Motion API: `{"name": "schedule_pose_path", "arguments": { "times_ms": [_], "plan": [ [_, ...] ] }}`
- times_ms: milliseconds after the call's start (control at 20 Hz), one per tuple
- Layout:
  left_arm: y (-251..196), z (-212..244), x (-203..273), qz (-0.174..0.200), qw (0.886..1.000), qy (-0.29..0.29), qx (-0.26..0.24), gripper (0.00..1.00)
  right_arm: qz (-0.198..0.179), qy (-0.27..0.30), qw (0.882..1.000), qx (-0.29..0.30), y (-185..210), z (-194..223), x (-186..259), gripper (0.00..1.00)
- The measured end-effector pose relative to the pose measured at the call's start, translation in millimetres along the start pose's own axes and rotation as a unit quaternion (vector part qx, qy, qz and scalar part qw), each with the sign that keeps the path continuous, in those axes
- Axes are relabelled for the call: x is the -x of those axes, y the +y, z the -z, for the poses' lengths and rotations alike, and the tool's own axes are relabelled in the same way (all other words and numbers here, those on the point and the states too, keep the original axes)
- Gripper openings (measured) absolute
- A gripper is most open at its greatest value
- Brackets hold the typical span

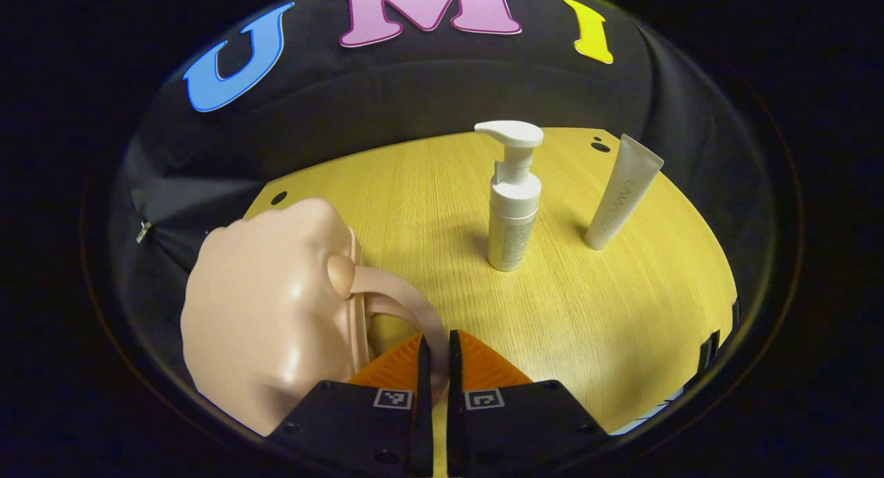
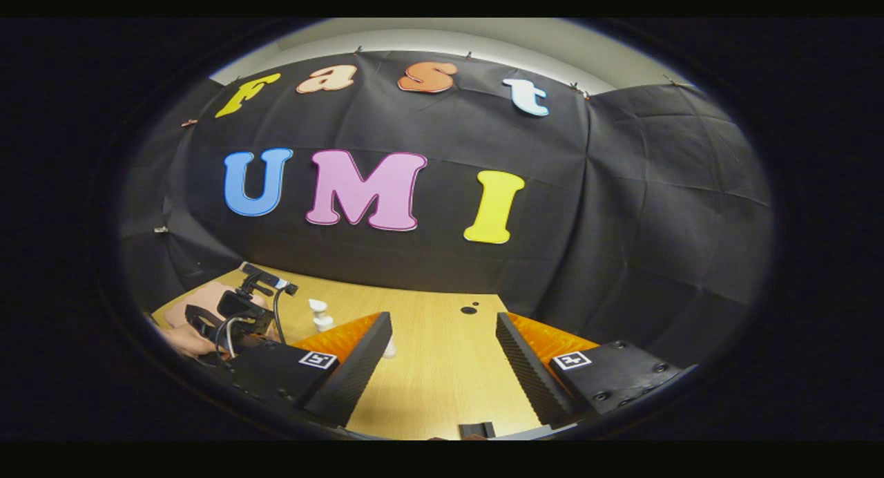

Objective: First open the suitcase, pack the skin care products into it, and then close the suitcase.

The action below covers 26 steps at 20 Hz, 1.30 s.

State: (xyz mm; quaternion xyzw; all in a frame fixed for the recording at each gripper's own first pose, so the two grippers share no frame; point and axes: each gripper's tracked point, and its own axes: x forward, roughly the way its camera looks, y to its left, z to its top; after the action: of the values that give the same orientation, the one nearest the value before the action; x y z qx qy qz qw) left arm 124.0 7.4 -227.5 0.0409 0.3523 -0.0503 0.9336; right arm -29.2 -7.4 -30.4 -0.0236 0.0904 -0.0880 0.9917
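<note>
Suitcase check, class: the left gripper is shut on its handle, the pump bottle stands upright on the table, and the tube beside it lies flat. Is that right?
Not quite. In the left gripper view the tube stands on its cap, leaning, not flat. The rest holds: the left gripper is shut on the suitcase handle, and the pump bottle stands upright on the table.

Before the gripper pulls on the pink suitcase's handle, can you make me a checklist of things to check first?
1. Left gripper jaws closed on the suitcase handle: ok.
2. Suitcase opened: not ok, it looks closed.
3. Pump bottle upright and apart from the suitcase: ok.
4. Tube upright, beside the bottle, not touching: ok.
5. Right gripper jaws open, holding nothing: ok.
6. Latch or zip undone: cannot tell.
</note>
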Motion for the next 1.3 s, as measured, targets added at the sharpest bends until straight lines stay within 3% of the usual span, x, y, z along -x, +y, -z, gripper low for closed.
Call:
{"name": "schedule_pose_path", "arguments": {
  "times_ms": [150,300,450,500,550,700,750,800,1000,1100,1300],
  "plan": [
    [15,-31,60,0.028,0.999,-0.044,0.001,0.1,-0.002,-0.003,1.0,0.001,4,1,1,0.96],
    [52,-62,119,0.025,0.996,-0.082,-0.015,0.09,-0.009,0.0,1.0,-0.004,10,4,-2,0.96],
    [103,-87,173,0.022,0.993,-0.116,0.009,0.09,-0.019,0.001,1.0,-0.01,21,4,-8,0.96],
    [126,-92,188,0.012,0.992,-0.127,0.011,0.09,-0.023,0.0,1.0,-0.011,25,4,-10,0.94],
    [162,-100,202,-0.009,0.99,-0.139,0.016,0.09,-0.03,-0.002,0.999,-0.015,32,2,-13,0.97],
    [277,-107,219,-0.103,0.981,-0.16,0.028,0.09,-0.039,-0.001,0.999,-0.012,43,3,-17,0.97],
    [313,-106,217,-0.127,0.978,-0.164,0.03,0.13,-0.04,0.0,0.999,-0.012,45,3,-17,0.97],
    [345,-101,211,-0.143,0.976,-0.16,0.04,0.08,-0.039,0.001,0.999,-0.013,46,4,-17,0.97],
    [448,-66,168,-0.177,0.972,-0.141,0.068,0.08,-0.036,0.023,0.999,-0.002,52,13,-17,0.96],
    [482,-44,139,-0.176,0.974,-0.129,0.061,0.08,-0.033,0.036,0.999,0.01,57,16,-19,0.97],
    [534,9,81,-0.151,0.974,-0.09,0.141,0.08,-0.054,0.072,0.996,0.006,90,24,-26,0.97]
  ]
}}
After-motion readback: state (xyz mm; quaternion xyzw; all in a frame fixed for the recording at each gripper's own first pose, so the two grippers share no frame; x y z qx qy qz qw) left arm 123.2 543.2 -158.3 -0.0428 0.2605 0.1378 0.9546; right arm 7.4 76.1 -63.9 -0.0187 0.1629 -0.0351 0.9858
